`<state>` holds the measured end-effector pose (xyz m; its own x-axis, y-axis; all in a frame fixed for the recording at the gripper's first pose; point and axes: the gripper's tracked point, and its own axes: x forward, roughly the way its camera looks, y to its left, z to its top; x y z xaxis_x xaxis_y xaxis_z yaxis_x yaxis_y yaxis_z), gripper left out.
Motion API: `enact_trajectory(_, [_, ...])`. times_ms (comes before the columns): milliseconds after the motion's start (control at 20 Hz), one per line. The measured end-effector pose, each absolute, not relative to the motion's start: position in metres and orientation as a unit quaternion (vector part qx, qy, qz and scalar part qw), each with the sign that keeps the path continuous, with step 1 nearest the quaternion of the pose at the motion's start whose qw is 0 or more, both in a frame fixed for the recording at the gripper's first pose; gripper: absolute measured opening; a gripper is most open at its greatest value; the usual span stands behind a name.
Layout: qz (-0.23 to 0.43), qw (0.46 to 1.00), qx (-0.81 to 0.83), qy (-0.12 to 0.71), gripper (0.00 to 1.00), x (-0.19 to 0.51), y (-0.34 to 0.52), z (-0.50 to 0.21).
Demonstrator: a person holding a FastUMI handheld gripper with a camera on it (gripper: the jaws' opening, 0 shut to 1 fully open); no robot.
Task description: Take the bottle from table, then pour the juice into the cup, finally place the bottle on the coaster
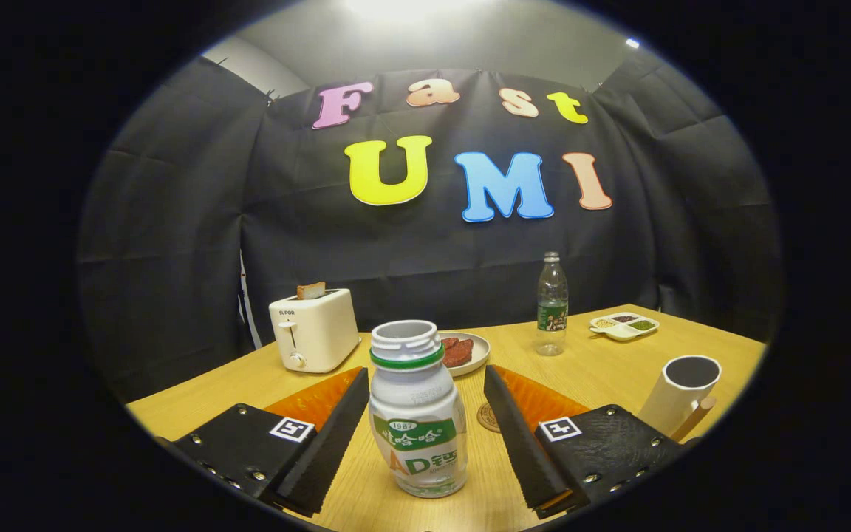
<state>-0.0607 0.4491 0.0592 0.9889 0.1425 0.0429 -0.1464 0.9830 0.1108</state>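
The wooden table (603, 369) is stretching out under the booth's black cloth wall; the uncapped bottle (417, 410) is standing upright right in the middle of it; the gripper (425, 425) is sitting wide open around the bottle, a finger on either side, neither pad touching; just right of the bottle the coaster (487, 417) is peeking out behind the right finger; farther right the white cup (680, 391) is waiting; beyond the bottle, a plate (466, 351), a toaster (313, 329), a water bottle (552, 303) and a divided dish (623, 325).
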Motion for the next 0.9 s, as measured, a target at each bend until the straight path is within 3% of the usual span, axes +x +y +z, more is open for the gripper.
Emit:
enact_trajectory(200, [0.076, 0.996, 0.052, -0.004, 0.94, -0.052, 0.456, 0.042])
enact_trajectory(350, [0.078, 0.996, 0.045, 0.007, 0.86, -0.047, 0.460, 0.032])
enact_trajectory(400, [0.074, 0.996, 0.042, 0.004, 0.79, -0.047, 0.459, 0.033])
enact_trajectory(900, [0.055, 0.997, 0.049, -0.004, 0.71, -0.044, 0.458, 0.036])
